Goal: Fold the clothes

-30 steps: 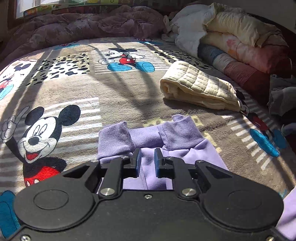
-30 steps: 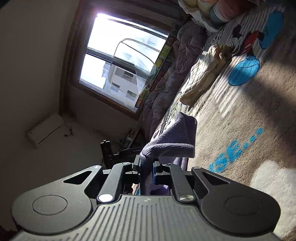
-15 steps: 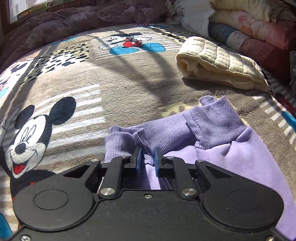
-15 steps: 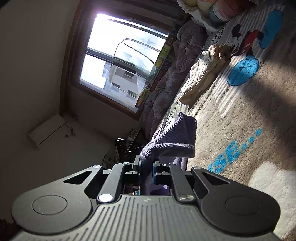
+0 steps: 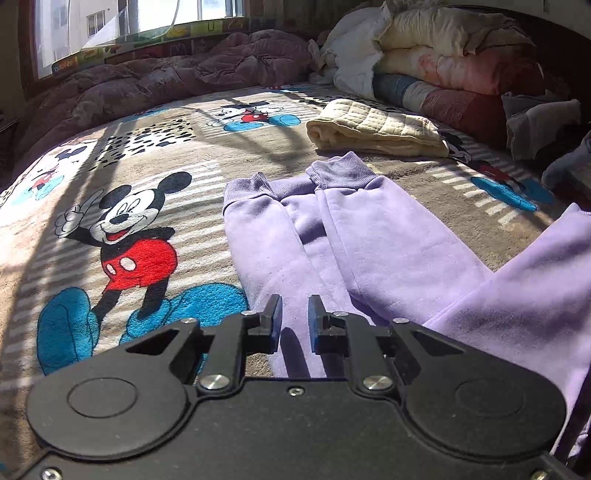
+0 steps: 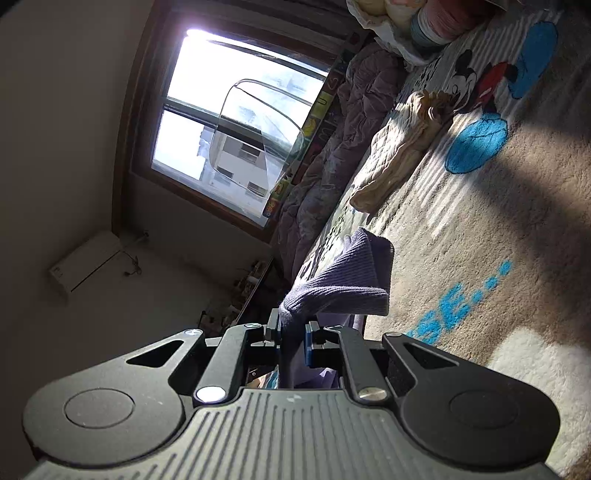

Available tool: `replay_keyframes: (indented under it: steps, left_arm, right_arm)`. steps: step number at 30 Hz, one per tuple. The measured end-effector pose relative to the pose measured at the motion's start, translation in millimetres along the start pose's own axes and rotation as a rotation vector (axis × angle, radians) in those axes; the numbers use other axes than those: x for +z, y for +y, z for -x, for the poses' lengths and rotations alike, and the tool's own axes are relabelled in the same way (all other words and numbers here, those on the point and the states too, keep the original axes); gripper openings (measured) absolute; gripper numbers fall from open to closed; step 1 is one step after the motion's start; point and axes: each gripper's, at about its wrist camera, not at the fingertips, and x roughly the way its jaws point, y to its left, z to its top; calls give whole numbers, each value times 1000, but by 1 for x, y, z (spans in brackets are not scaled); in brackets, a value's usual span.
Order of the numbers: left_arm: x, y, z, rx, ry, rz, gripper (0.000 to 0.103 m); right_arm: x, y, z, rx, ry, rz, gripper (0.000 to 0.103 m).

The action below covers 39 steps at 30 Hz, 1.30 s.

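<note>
Trousers (image 5: pixel 332 236) flat under left tongs (image 5: pixel 294 317); ribbed cuff (image 6: pixel 343 280) between right tongs (image 6: pixel 292 334).

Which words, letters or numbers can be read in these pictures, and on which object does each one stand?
"SE...": blue letters on the cartoon-mouse blanket; the start of the word is hidden behind the right hand-held gripper.
"U": one tile of the colourful letter strip under the window; its other letters are too blurred to read.
Lavender garment: no text visible.

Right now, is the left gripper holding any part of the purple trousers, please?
No, the left gripper holds nothing; its narrow gap is empty above the purple trousers on the blanket.
</note>
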Motion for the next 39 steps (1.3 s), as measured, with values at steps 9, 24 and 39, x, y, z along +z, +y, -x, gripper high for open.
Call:
replay_keyframes:
  steps: [9, 24, 39]
  left_arm:
    - [-14, -1, 70, 28, -119, 82, 11]
    - [-95, -10, 121, -102, -165, 273, 10]
    - [-108, -26, 126, -115, -267, 177, 11]
  right_arm:
    - [-5, 1, 4, -34, -36, -3, 13]
    - [-8, 0, -3, -91, -83, -6, 13]
    - [-6, 16, -16, -224, -96, 19, 13]
